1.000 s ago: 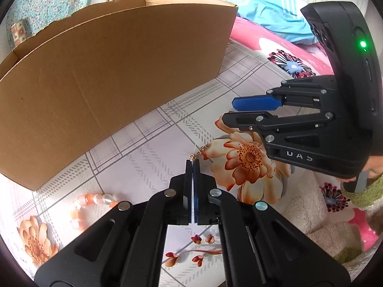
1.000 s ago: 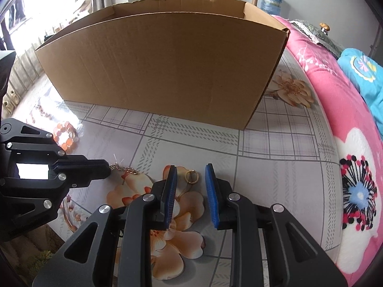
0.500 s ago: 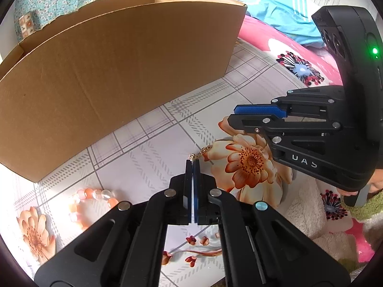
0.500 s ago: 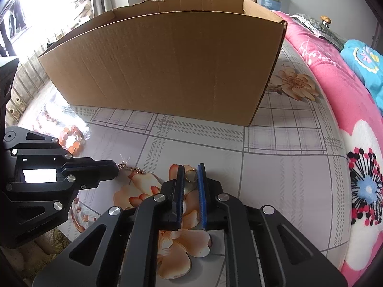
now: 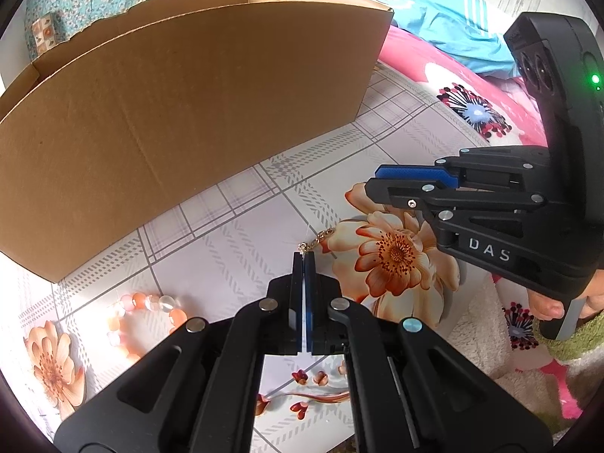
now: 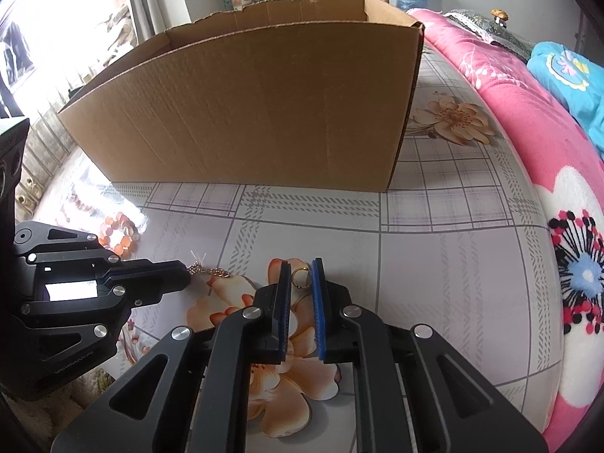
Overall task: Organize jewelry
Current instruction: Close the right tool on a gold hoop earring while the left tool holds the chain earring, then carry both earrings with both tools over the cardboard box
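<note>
L hand-held gripper (image 5: 304,258): jaws pressed together, pinching end of gold chain (image 5: 321,236); rest of chain lies on floral surface (image 5: 234,241) w/ plaid print; R hand-held gripper (image 6: 301,273): jaws narrow, gold ring (image 6: 301,278) between the pads; firm grip on ring can't be told; ring sits low, at surface level; bead bracelet (image 5: 145,317) on surface left of L gripper, apart from it; cardboard box (image 6: 264,113) stands behind, open-topped.
</note>
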{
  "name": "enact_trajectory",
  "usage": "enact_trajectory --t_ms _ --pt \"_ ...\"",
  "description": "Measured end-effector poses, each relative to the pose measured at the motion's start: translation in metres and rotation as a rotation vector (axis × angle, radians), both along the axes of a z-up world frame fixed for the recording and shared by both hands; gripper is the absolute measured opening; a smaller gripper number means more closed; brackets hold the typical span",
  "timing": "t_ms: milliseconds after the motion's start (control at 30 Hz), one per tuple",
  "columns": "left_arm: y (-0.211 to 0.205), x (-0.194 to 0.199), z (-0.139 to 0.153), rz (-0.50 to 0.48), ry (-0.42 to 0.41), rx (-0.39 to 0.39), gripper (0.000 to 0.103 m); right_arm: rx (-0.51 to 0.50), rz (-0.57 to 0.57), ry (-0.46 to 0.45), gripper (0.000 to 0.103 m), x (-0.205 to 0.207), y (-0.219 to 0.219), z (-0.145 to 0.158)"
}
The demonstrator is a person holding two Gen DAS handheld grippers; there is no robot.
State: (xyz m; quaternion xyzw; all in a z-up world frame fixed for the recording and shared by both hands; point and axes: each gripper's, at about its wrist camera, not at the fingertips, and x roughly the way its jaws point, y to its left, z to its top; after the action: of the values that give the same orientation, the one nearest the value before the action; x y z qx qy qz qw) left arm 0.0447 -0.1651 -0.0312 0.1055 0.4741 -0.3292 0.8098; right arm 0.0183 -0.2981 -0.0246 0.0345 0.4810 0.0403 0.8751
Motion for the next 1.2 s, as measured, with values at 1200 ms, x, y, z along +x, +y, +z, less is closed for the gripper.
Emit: enact_trajectory --t_ms 1200 --pt "0.03 -0.012 0.053 -0.009 -0.039 -0.187 0.0 0.01 -0.074 -0.155 0.011 -0.024 -0.004 0.058"
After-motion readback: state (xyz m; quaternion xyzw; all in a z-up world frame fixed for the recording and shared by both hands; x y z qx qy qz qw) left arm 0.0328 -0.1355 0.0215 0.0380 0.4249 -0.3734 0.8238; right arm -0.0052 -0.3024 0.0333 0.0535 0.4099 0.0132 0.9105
